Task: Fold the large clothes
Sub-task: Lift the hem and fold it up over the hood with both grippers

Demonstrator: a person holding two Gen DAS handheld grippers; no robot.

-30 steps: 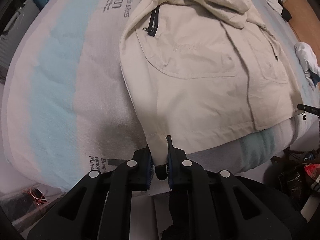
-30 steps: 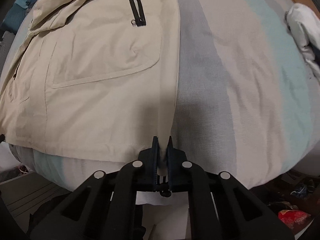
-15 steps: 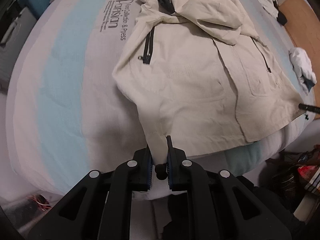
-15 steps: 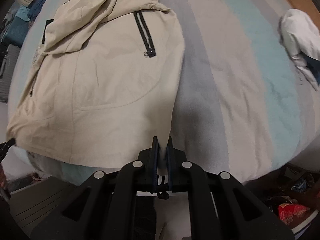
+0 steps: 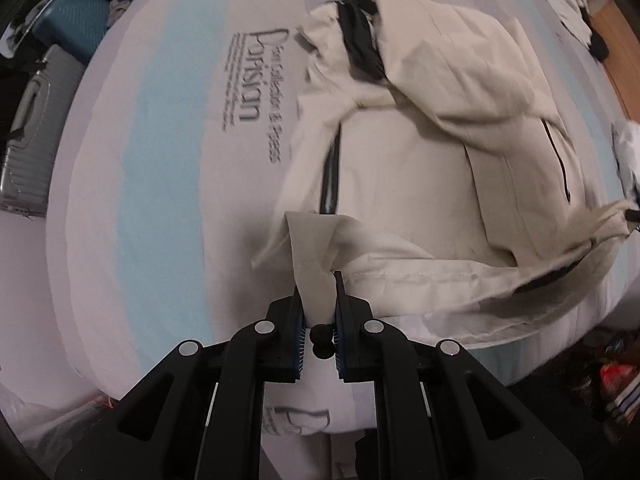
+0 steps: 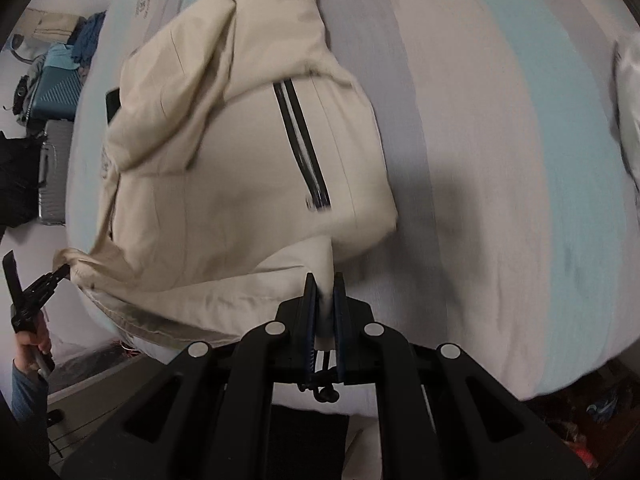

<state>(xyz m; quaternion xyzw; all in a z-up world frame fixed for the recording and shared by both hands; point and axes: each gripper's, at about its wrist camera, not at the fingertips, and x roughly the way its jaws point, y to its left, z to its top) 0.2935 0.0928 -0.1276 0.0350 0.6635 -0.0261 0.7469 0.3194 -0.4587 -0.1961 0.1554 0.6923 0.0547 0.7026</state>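
1. Since a second ago, when the jacket [image 5: 432,168] lay flat with its hem at the mattress's [image 5: 160,160] near edge, I have lifted both bottom corners and carried them toward the collar, so the bottom-up fold is under way.
2. My left gripper [image 5: 320,304] and right gripper [image 6: 325,300] are both clamped shut on hem cloth.
3. Only the right view shows my left gripper from outside, hem bunched in its tips; only the left shows the mattress print.
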